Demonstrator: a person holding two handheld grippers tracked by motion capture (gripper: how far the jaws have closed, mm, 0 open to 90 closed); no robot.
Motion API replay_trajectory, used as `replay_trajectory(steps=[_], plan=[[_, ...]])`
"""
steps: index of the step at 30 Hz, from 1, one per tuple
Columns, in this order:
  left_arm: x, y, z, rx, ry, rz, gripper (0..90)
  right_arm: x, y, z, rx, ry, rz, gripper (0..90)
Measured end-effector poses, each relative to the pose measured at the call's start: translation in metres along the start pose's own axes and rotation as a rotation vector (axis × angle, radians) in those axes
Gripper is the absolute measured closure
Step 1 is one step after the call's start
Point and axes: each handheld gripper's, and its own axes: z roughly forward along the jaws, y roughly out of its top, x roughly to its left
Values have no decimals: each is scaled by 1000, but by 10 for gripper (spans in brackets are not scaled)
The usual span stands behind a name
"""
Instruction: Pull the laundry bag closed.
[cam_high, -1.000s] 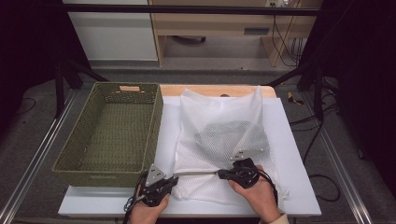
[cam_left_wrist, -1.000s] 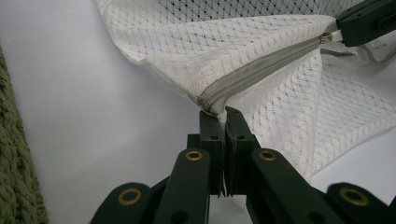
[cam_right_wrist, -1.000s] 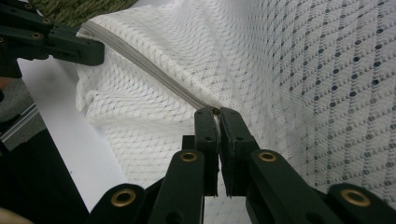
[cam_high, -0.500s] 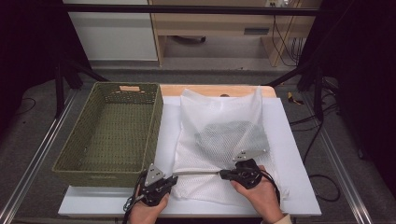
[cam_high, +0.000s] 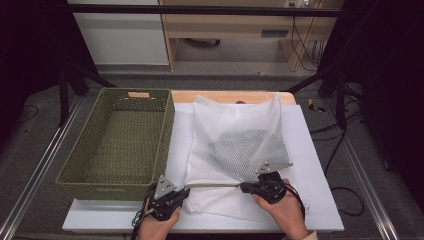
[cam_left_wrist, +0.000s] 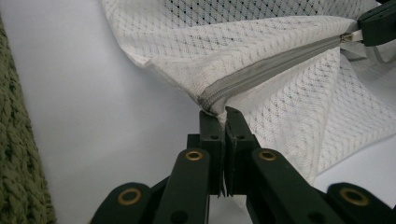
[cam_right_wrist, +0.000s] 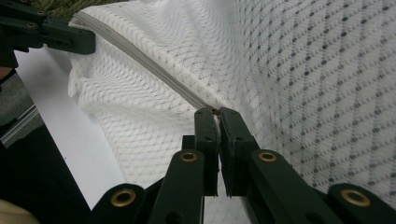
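High view: a white mesh laundry bag with a dark garment showing through it lies flat on the white table, just beside an empty olive-green woven basket. Along the bag's near edge a grey zipper is drawn taut between the left gripper and the right gripper. Against the frames of a second ago nothing has shifted – bag, basket and both hands sit as they did, so the zipping appears paused with the slider near the right end. Left gripper view: the fingers are clenched on the zipper's end corner, anchoring it; the closed teeth run away to the other gripper's tip at upper right. Right gripper view: the fingers are pinched on what appears to be the zipper's pull tab – the tab itself is too small to make out. Judgement: the closure looks complete or nearly so; release and transfer to the basket would reasonably follow.
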Motion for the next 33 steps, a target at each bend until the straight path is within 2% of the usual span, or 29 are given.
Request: replay_trajectory(steps=[14,18,33], plan=[[0,0,0,2,0,-2,880,-11,-10,-15,-23,-24,27,866],[-1,0,0,3,0,2,880,-14,-13,-19,-35,-11,43,866],[-4,0,1,10,-10,14,880,-22,-25,-32,-34,-30,72,866]])
